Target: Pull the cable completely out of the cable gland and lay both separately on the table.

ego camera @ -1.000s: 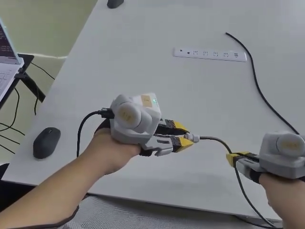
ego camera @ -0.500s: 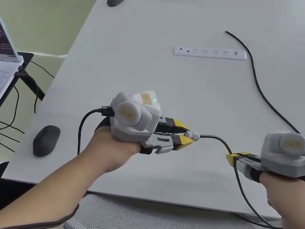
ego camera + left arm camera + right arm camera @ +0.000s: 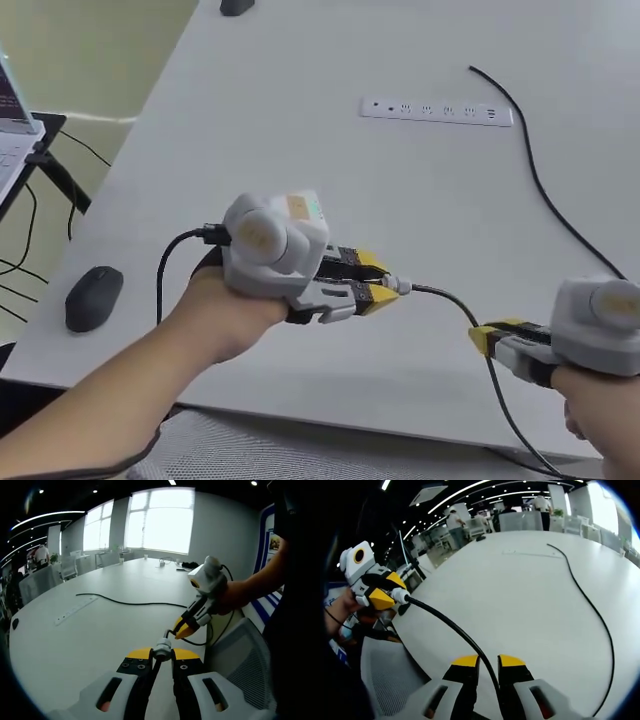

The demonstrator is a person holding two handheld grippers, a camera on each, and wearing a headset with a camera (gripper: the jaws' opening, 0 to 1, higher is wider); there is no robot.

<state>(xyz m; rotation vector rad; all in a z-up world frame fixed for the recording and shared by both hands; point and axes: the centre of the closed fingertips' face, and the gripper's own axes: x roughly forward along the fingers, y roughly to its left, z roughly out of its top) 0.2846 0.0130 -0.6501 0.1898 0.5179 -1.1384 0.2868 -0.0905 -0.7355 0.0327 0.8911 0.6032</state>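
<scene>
Head view: left gripper (image 3: pixel 378 284) is held above the near edge of the white table (image 3: pixel 300 150), jaws pressed onto a small pale-grey round cable gland (image 3: pixel 398 286). Only the gland's tip pokes out past the yellow pads, so I can't see the rest of it.

A thin black cable (image 3: pixel 450 297) leaves the cable gland and arcs to the right gripper (image 3: pixel 484 338), which sits low near the table's near right corner. The cable's tail drops past the table edge and is cut off at the bottom of frame. My right hand is cropped at the frame corner too.

Left gripper view: left gripper (image 3: pixel 161 655) pinches the cable gland (image 3: pixel 161 649) at the jaw tips. The right gripper (image 3: pixel 182 630) is just beyond it, and the short run of black cable (image 3: pixel 171 635) between them is hard to make out.

Right gripper view: right gripper (image 3: pixel 489 662) has its jaws closed onto the black cable (image 3: pixel 455 630), which passes between the pads. The far end goes into the cable gland (image 3: pixel 401 598) at the left gripper (image 3: pixel 387 597). Cable is not out of the gland. Neither is on the table.

Other items on the table:
- White power strip (image 3: pixel 436 110), toward the far edge.
- Long black power lead (image 3: pixel 540 180), along the right side, far end out of frame.
- Black computer mouse (image 3: pixel 93 298), at the left edge.
</scene>
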